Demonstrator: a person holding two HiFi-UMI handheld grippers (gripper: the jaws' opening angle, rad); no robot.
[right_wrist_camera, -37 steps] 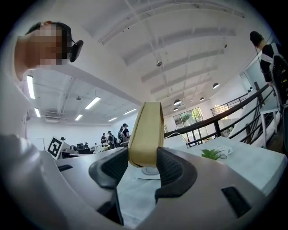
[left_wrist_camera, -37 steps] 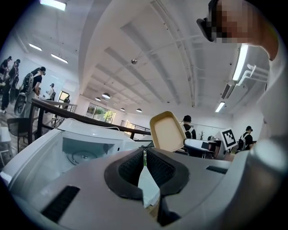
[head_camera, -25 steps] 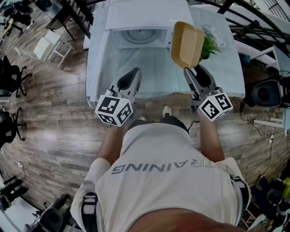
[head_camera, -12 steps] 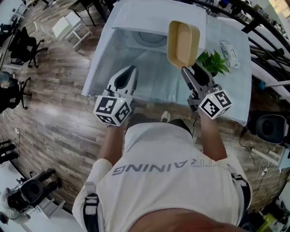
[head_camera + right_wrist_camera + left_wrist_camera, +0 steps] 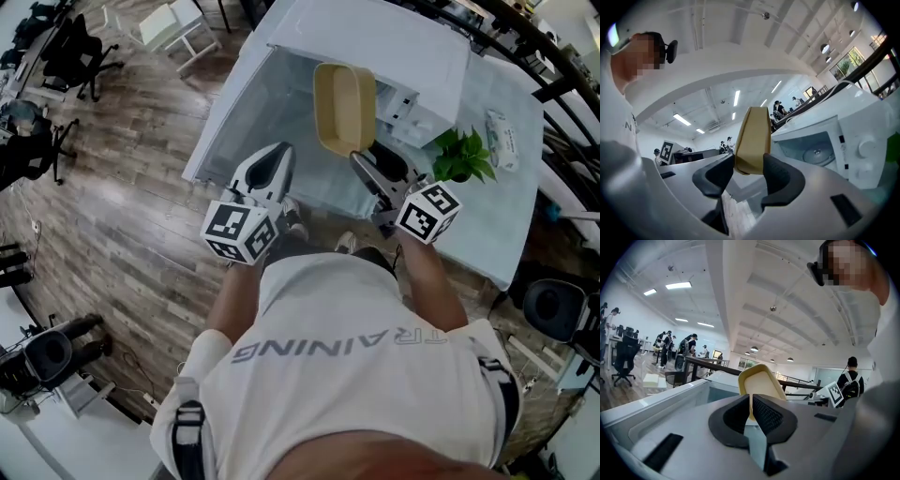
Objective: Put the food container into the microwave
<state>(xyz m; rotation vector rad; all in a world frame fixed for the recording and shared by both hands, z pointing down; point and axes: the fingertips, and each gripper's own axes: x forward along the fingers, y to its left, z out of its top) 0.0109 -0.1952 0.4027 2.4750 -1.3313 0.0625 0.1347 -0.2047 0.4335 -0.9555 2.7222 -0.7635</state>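
Observation:
The tan food container (image 5: 345, 108) stands on its edge, and my right gripper (image 5: 362, 161) is shut on its lower rim. In the right gripper view the container (image 5: 753, 136) rises between the pads, left of the white microwave's (image 5: 834, 140) open cavity and its glass turntable (image 5: 814, 153). In the head view the container hangs in front of the microwave (image 5: 375, 42), whose door (image 5: 230, 108) is swung open to the left. My left gripper (image 5: 272, 161) hovers near the door with its jaws together and nothing in them. The left gripper (image 5: 751, 409) view shows the container (image 5: 759, 380) beyond them.
A small green plant (image 5: 461, 156) and a white packet (image 5: 502, 141) sit on the pale-clothed table (image 5: 487, 220) right of the microwave. Chairs (image 5: 173, 23) and wooden floor (image 5: 112, 216) lie to the left. Several people stand far off in the hall.
My right gripper has carried the container left and down, from over the plant to in front of the microwave's opening. The left gripper shifted slightly.

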